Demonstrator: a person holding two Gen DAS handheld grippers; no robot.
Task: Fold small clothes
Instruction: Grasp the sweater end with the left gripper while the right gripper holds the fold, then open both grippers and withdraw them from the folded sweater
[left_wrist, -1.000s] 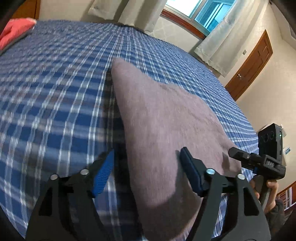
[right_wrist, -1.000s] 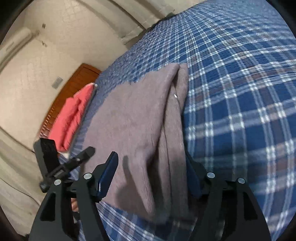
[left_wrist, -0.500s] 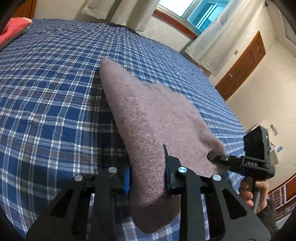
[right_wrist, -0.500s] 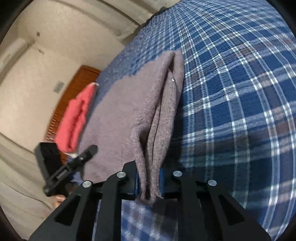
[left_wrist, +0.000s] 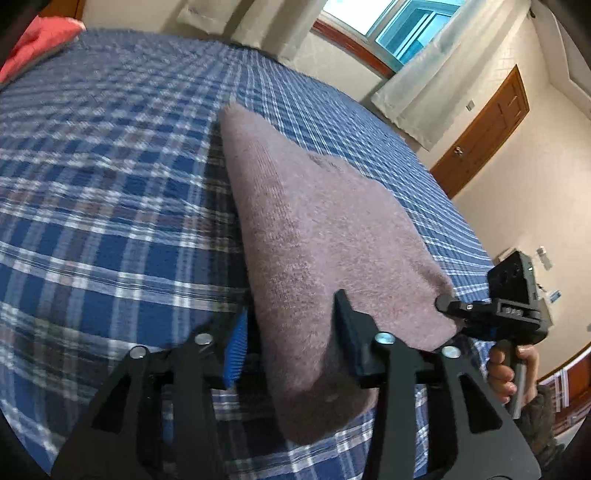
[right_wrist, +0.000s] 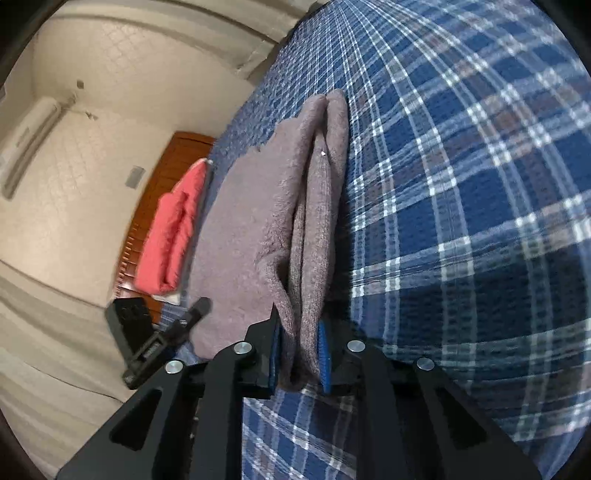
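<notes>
The left hand-held gripper (left_wrist: 291, 343) is straddling the near corner of a folded mauve knit garment (left_wrist: 317, 236), its two fingers standing a little apart with the thick cloth filling the gap between them; whether the pads are actually pressing the cloth I cannot tell. The right hand-held gripper (right_wrist: 297, 354) is pinching the neighbouring near corner, its blue pads closed tight on the stacked layers.

The garment (right_wrist: 258, 221) is lying on the bed (left_wrist: 110, 206), with its near edge raised off the cover between the two grippers. Its long axis is running away from both cameras, from the held edge toward the far end, which is pointing toward the curtained window (left_wrist: 373, 22) in the left wrist view. In the right wrist view the open layered edge is facing the right side, showing at least two folds pressed together, while the smooth folded edge is facing left in the left wrist view.

The blue plaid cover (right_wrist: 461, 184) is spreading around the garment on all sides. A red folded cloth (right_wrist: 171, 229) is sitting well apart near the wooden headboard (right_wrist: 166, 166), at the bed's edge. A brown door (left_wrist: 484, 129) is standing in the wall beyond the bed. The person's right hand (left_wrist: 509, 369) is gripping the handle of the right hand-held gripper at the edge of the left wrist view.
</notes>
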